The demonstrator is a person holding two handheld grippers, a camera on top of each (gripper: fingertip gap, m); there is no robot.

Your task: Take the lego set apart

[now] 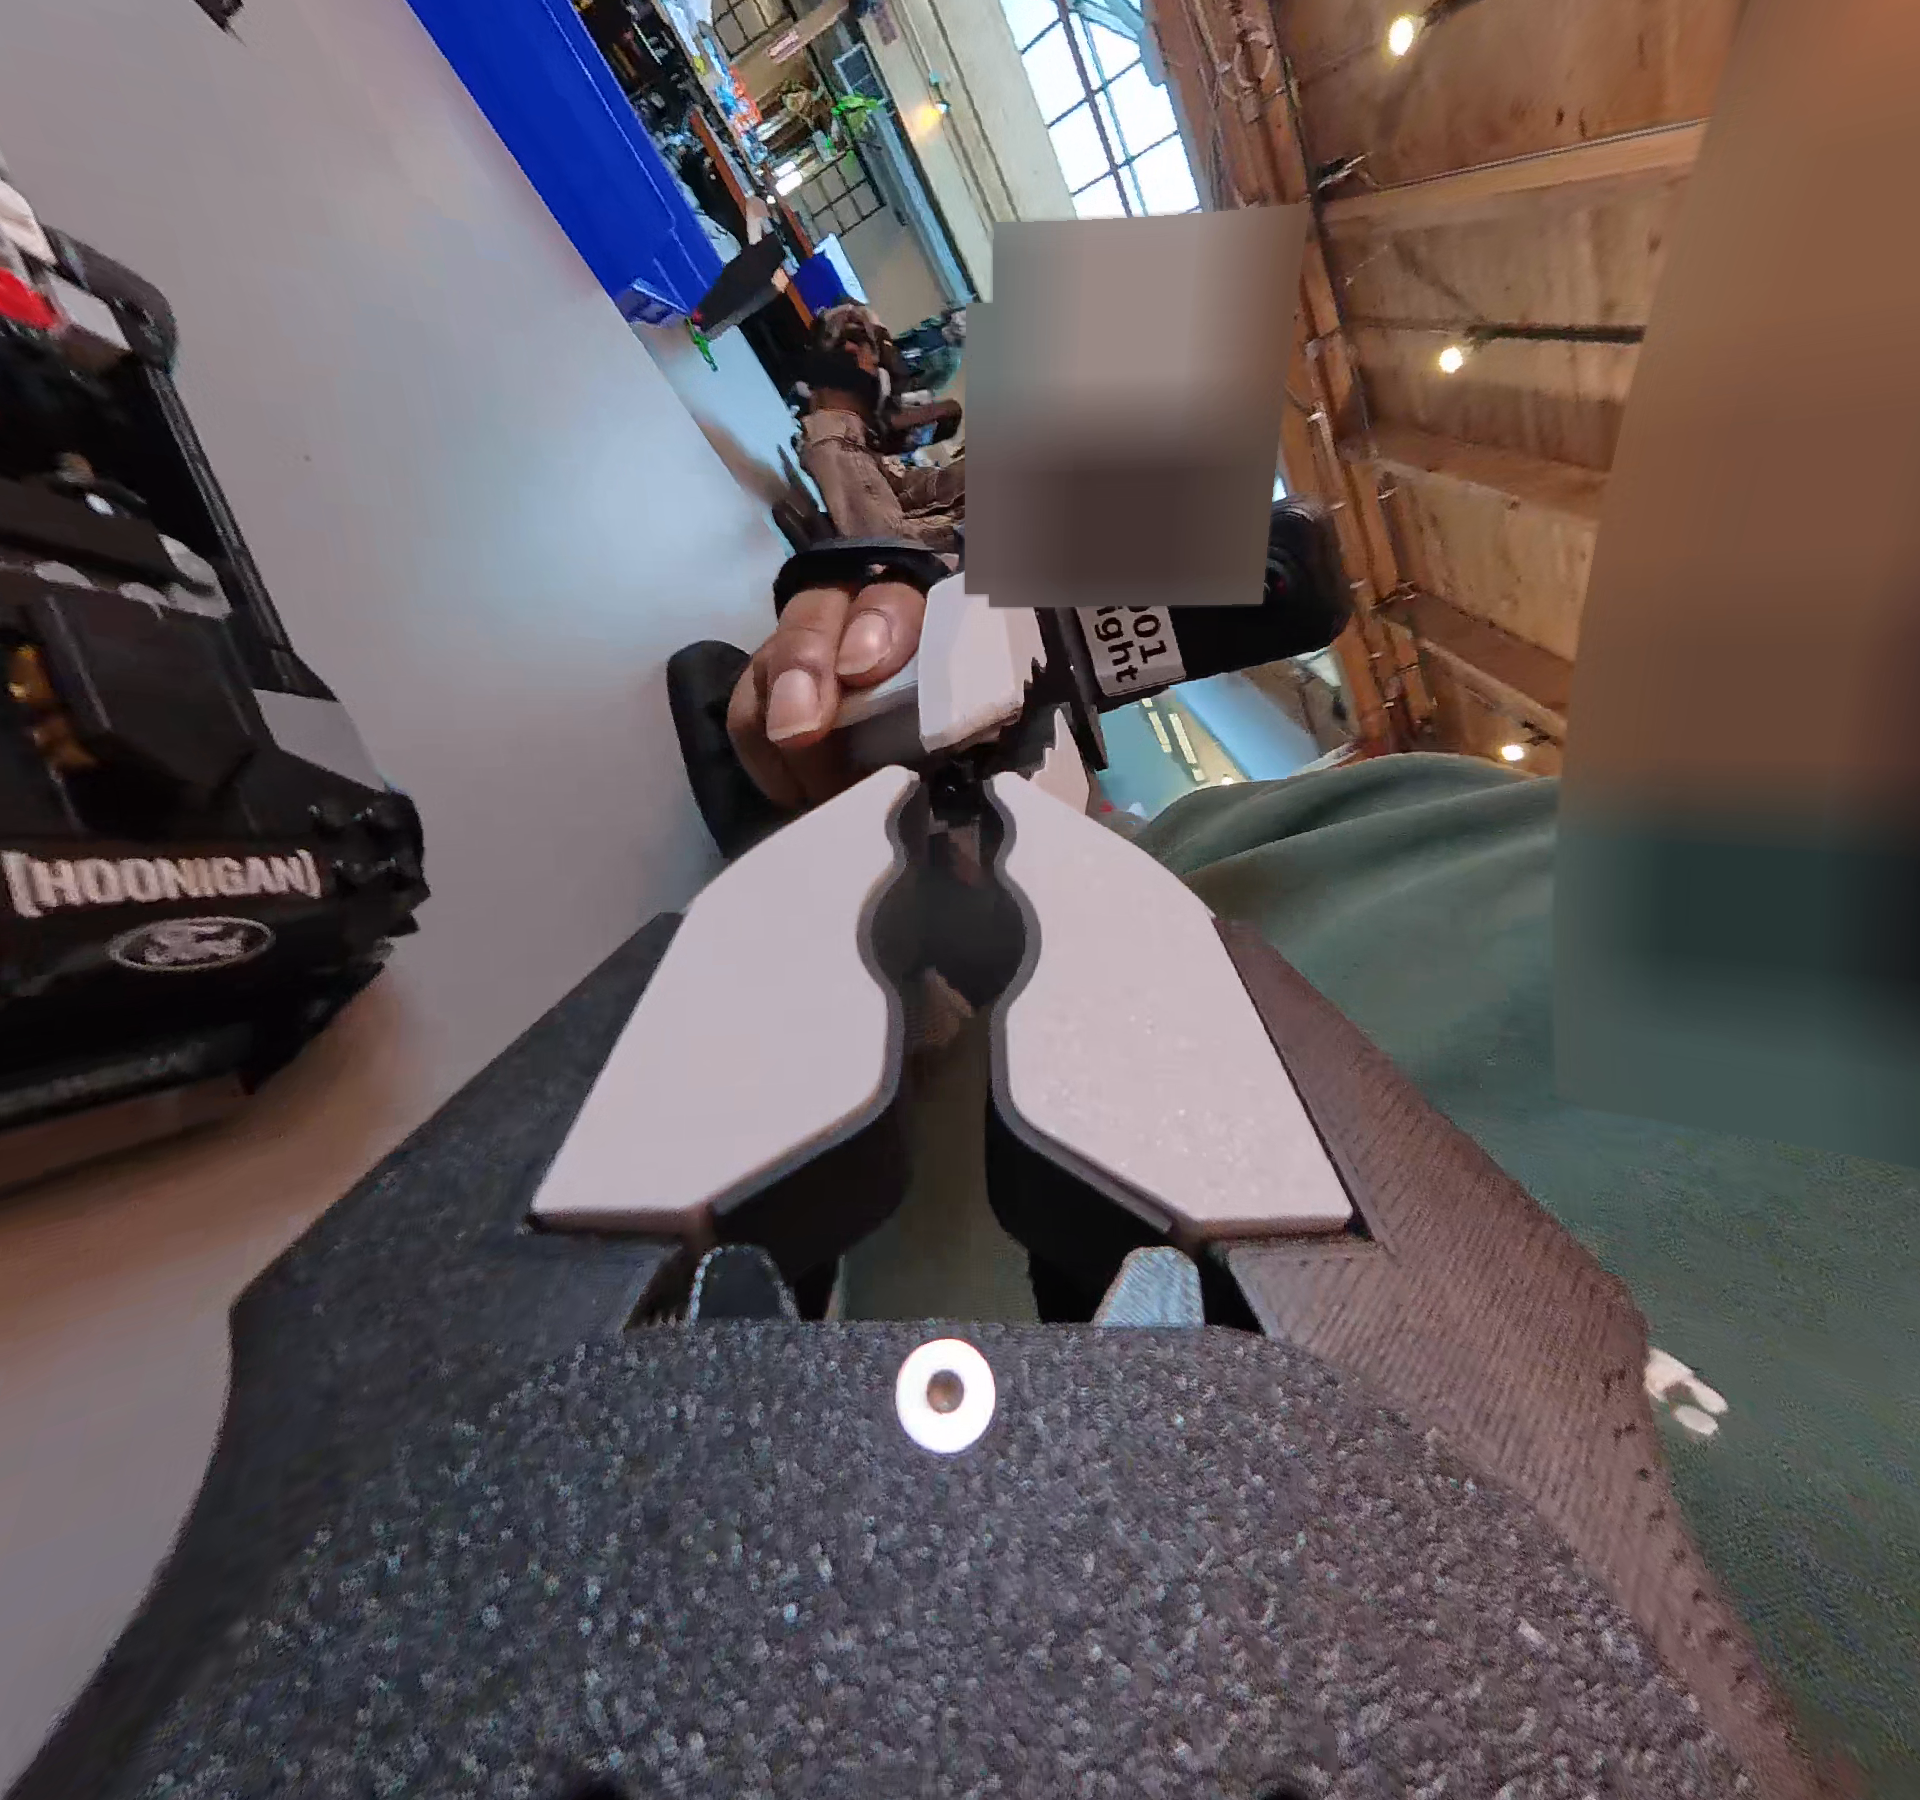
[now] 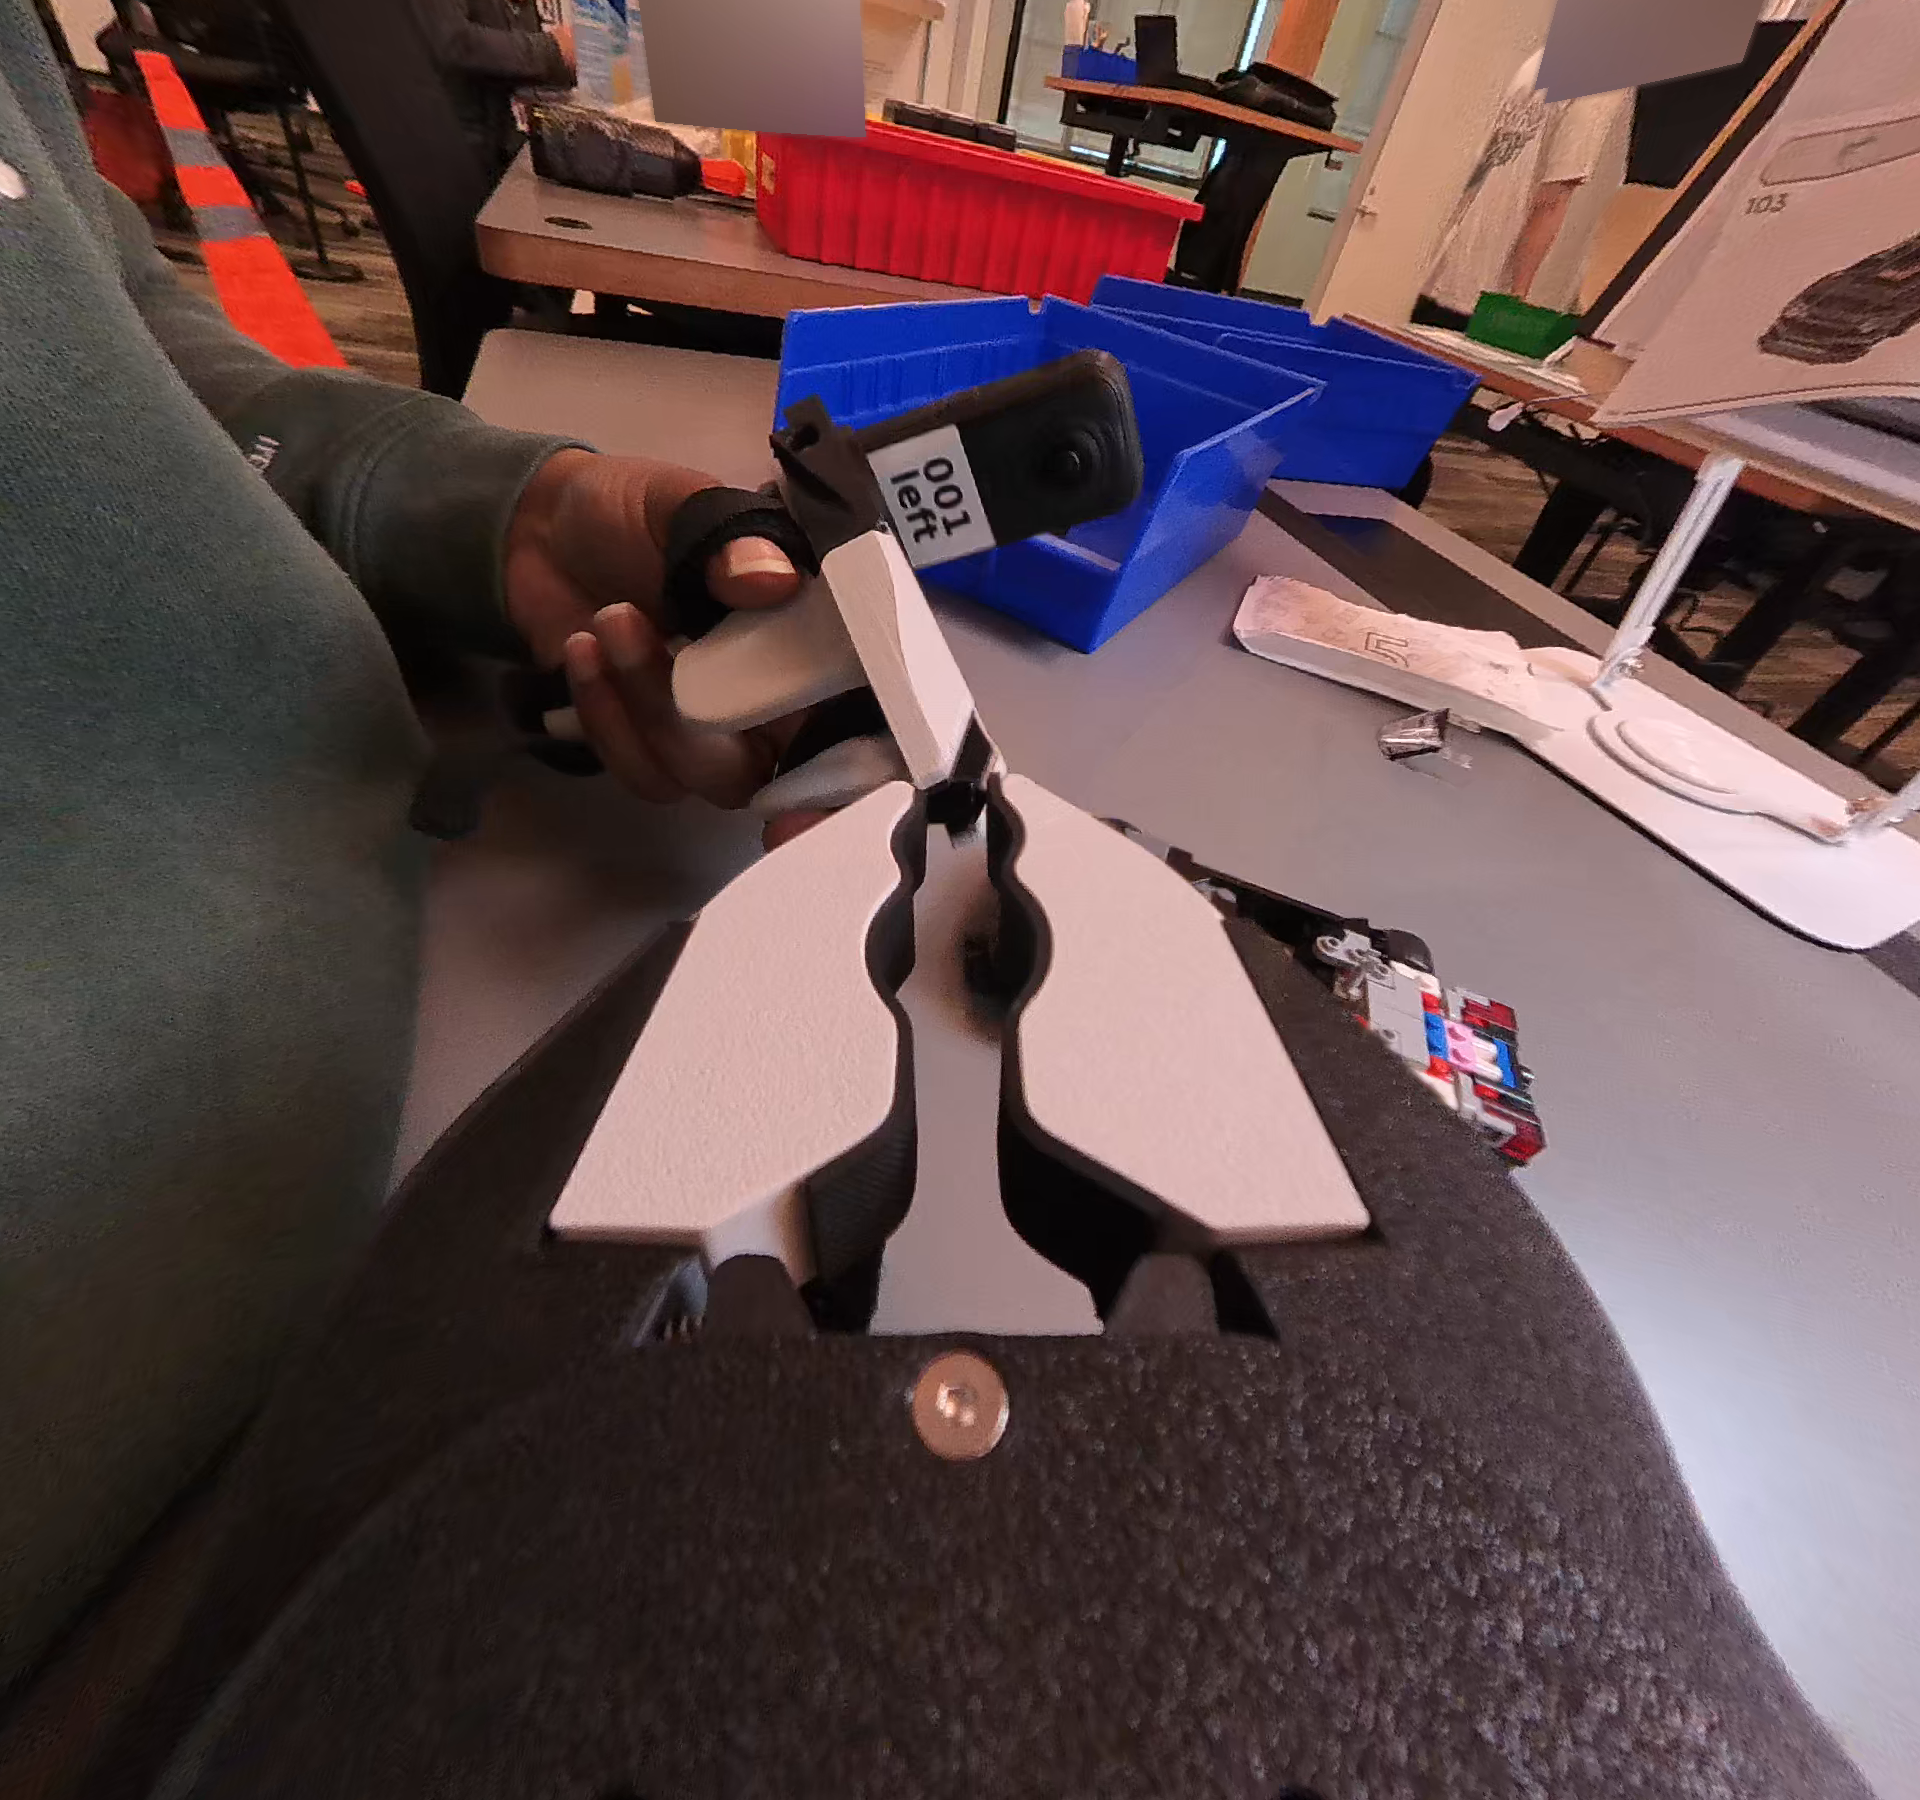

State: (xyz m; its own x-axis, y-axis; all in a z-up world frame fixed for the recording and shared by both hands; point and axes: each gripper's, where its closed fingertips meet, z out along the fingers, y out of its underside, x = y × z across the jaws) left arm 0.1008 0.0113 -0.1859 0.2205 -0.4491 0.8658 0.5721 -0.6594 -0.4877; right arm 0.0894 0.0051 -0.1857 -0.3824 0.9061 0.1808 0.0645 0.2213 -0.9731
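A small black lego piece point(image 2: 954, 808) sits at my right gripper's point(image 2: 951, 805) fingertips, held above the grey table point(image 2: 1195, 711). My right gripper is shut on it. My left gripper point(image 1: 951, 794) meets it tip to tip and is shut on the same black piece point(image 1: 950, 792). Each gripper also shows in the other's view, the left gripper point(image 2: 961, 763) and the right gripper point(image 1: 987, 732), each in a hand. The black lego car point(image 1: 156, 815) stands on the table at the left. In the right wrist view the car point(image 2: 1444, 1033) lies partly hidden behind my right finger.
Blue bins point(image 2: 1091, 503) stand at the back of the table. An instruction booklet point(image 2: 1787, 296) rests on a white stand point(image 2: 1714, 805) at the right, with a paper bag point(image 2: 1382, 649) and a small loose piece point(image 2: 1413, 737) near it. A green sleeve point(image 2: 208, 711) fills the left. Only a small space, under 4 cm, lies between the two pairs of fingers. Both grippers' tips are roughly 15 cm from the car point(image 2: 1444, 1033).
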